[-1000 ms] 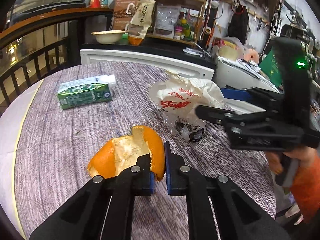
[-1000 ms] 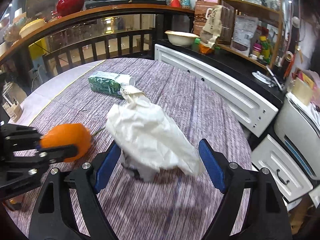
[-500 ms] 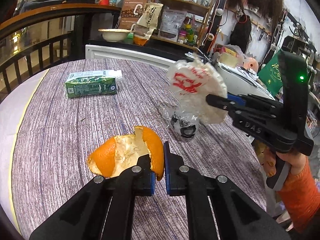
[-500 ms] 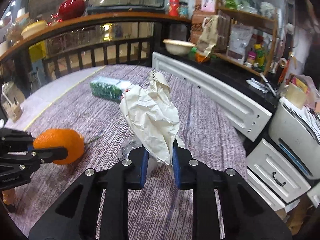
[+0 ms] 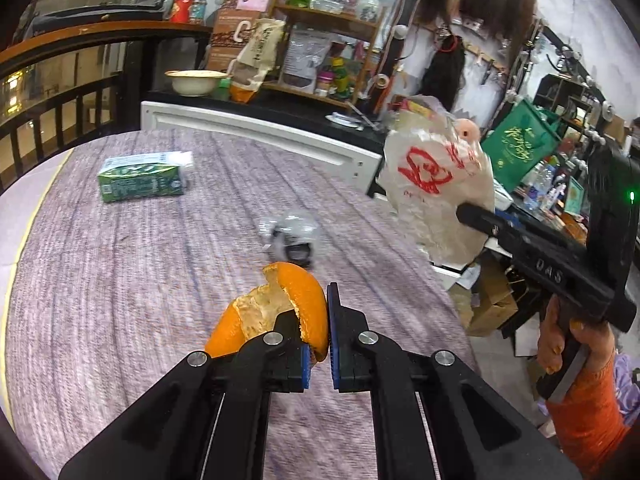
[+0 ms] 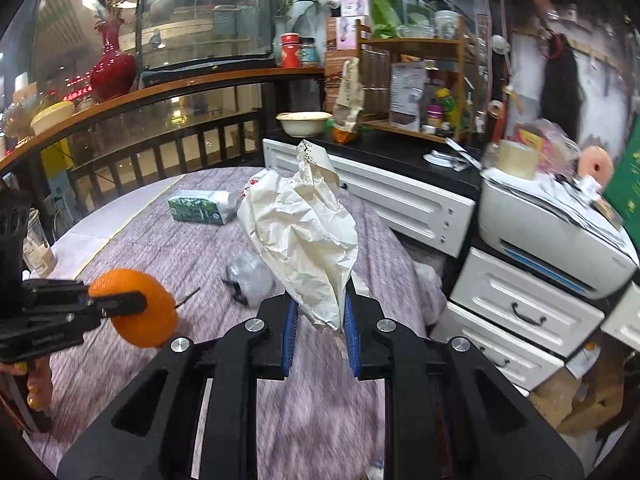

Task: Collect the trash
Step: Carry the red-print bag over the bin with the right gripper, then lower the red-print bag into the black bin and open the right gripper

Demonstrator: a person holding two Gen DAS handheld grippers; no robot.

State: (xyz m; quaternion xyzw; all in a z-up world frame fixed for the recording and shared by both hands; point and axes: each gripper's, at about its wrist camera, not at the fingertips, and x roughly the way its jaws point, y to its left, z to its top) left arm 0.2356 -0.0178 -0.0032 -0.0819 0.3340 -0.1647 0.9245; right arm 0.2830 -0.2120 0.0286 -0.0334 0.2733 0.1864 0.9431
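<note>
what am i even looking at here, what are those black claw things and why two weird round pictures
There is no robot here. A person holds a hand-held gripper in each hand, and each one carries a fisheye camera looking along its two fingers, hence the round pictures.

The left wrist view shows the left gripper shut on a piece of orange peel. The right wrist view shows the right gripper shut on a crumpled white paper bag, lifted off the table. Each camera also catches the other gripper off to the side.

On the purple-grey table there are a green drink carton lying on its side and a crumpled clear plastic wrapper. Cabinets and cluttered shelves stand behind.
</note>
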